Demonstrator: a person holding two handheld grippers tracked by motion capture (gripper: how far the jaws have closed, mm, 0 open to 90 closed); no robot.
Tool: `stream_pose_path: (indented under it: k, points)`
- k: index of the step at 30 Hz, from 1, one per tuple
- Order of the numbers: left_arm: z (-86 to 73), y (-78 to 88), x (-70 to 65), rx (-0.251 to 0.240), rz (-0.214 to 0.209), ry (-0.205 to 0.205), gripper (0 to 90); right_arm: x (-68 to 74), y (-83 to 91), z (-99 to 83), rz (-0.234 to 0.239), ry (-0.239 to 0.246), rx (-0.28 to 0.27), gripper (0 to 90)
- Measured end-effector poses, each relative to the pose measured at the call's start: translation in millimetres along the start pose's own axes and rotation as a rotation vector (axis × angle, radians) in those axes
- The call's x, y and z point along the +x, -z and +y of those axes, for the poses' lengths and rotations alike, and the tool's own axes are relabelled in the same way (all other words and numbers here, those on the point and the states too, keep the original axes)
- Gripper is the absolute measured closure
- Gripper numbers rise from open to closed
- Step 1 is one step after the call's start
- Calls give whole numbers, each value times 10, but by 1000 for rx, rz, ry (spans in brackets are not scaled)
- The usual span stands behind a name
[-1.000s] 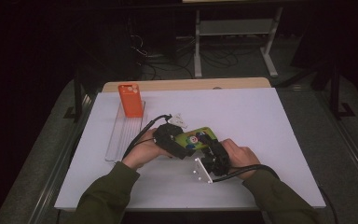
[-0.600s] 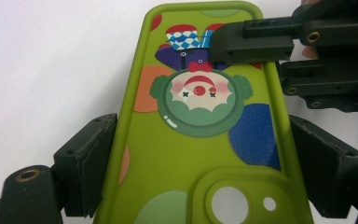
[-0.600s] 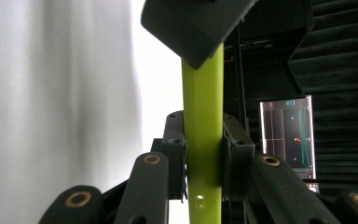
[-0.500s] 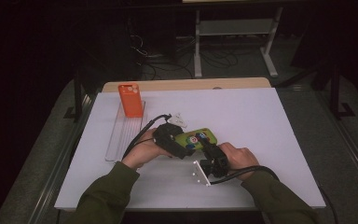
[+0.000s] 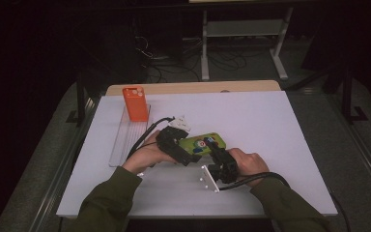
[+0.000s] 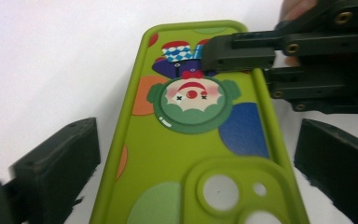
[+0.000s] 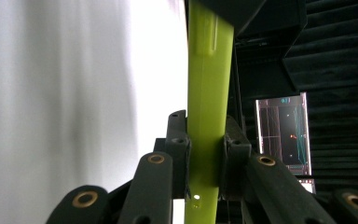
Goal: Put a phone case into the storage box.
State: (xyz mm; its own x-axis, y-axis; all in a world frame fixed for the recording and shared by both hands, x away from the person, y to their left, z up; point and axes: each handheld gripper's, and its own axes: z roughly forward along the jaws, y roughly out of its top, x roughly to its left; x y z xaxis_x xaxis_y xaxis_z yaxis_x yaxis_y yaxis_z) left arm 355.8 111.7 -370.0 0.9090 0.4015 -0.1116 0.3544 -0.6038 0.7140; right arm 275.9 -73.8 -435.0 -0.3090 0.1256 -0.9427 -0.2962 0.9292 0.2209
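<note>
Green phone case (image 5: 204,143) with clown print sits near the middle of the white surface (image 5: 280,125), slightly toward the near edge, between both hands. Far left corner area: orange phone case (image 5: 135,103) standing on a clear tray (image 5: 123,140) along the left edge. Left hand-held gripper (image 5: 189,153) jaws have just been opening, now spread wide either side of the case's camera end, pads off it in the left gripper view (image 6: 186,154). Right hand-held gripper (image 5: 216,153) jaws have just been closing, now clamped on the case's thin edge (image 7: 208,116), pads pressing both faces.
</note>
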Motion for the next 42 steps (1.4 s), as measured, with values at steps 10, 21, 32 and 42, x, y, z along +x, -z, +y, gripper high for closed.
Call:
stream_pose_path:
  k: [10,21,32,42]
  points:
    - [-43,216,130,-45,37,0,0,-118,-24,-95,71,-208,15,762]
    - [-77,242,174,-64,66,19,0,-285,-56,-244,168,-506,28,762]
    - [-66,250,203,-93,105,34,0,-417,-89,-355,266,-806,40,762]
    - [-17,257,188,-180,123,113,0,-474,-143,-480,401,-1120,54,762]
